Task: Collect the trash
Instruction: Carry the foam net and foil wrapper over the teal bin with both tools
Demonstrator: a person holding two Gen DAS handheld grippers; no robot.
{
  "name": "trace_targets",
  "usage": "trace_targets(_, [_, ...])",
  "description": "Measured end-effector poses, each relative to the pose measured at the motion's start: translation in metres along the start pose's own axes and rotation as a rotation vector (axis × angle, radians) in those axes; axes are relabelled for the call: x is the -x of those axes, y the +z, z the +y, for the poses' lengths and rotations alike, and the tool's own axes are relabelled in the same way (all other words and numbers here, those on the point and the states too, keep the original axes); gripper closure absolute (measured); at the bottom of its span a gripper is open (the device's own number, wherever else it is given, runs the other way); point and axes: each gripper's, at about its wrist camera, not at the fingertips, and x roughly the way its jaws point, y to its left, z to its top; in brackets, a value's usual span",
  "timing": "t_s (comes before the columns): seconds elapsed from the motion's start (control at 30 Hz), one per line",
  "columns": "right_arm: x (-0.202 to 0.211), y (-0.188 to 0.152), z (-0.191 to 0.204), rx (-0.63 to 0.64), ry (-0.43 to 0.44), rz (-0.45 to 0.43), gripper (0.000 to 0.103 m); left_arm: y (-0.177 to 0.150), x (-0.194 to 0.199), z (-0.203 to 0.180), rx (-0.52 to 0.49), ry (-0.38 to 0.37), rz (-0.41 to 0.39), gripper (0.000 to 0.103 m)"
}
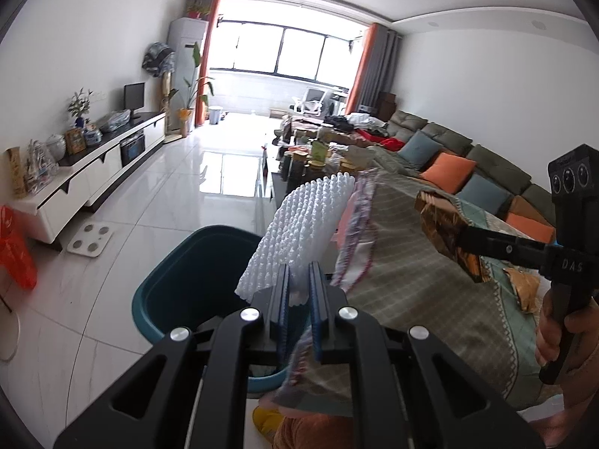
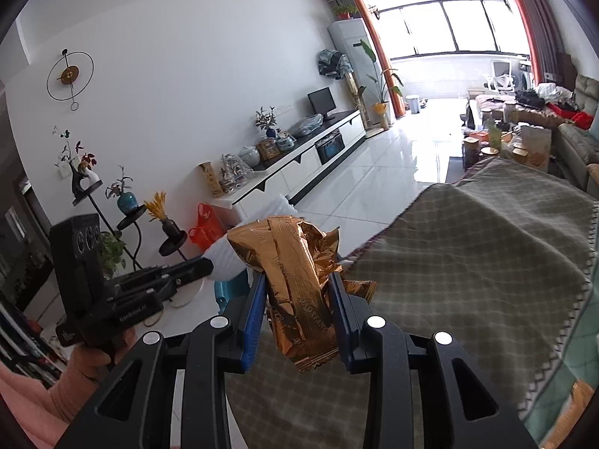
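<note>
My left gripper [image 1: 299, 273] is shut on a white foam net sleeve [image 1: 299, 220], which sticks up and forward over the rim of a dark teal bin [image 1: 187, 262] on the floor. My right gripper [image 2: 297, 284] is shut on a crumpled gold foil wrapper [image 2: 295, 262]. In the left wrist view that right gripper [image 1: 462, 239] reaches in from the right above the covered table, the gold wrapper [image 1: 445, 224] at its tip. The right wrist view shows the left gripper [image 2: 204, 267] at lower left, held by a hand, with the white foam [image 2: 228, 258] at its tip.
A table under a green-grey patterned cloth [image 2: 486, 262] fills the right side, with more gold wrapper pieces [image 1: 524, 288] on it. A white scale [image 1: 90, 241] lies on the tiled floor. A TV cabinet [image 1: 93, 172] lines the left wall, a sofa [image 1: 468, 164] the right. An orange bag [image 1: 15, 250] hangs at left.
</note>
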Motion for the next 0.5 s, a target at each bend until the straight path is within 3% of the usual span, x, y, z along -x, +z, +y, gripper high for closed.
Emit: trace_targets(0.5, [-0.047, 0.015, 0.011, 0.014, 0.042, 0.041, 0.069, -0.007, -0.018, 0.037, 0.05, 0.069, 0.045, 0.092])
